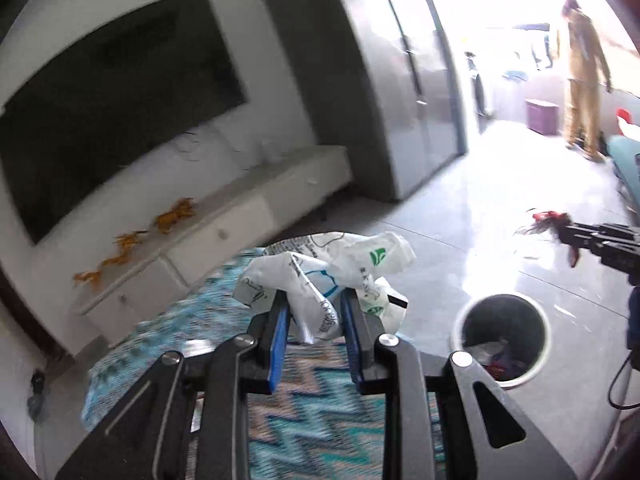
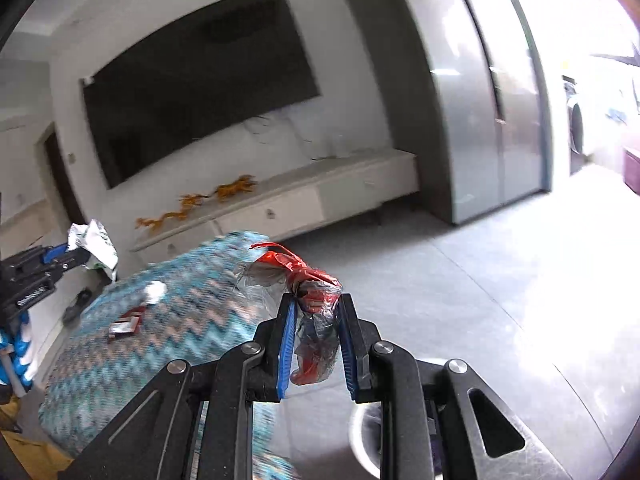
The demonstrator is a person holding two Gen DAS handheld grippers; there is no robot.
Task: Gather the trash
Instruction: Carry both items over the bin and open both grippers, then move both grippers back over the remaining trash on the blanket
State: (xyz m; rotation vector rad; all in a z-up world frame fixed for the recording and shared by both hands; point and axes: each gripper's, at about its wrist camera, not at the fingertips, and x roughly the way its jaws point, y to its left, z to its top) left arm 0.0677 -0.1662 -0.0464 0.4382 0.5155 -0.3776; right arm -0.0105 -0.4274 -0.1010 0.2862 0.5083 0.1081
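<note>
Carrying trash in both — left hand-held gripper clenched on a crumpled white bag, right hand-held gripper clenched on a red-and-clear wrapper. Bin sits lower right in the left view — nearer the left one.

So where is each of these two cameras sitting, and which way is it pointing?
Left wrist: on the left gripper, looking along its fingers at the white wrapper it grips, the bin beyond; right gripper at the edge.
Right wrist: on the right gripper, gripping a red wrapper; left gripper at the edge.
Shared: TV, white cabinet, zigzag cloth.
</note>
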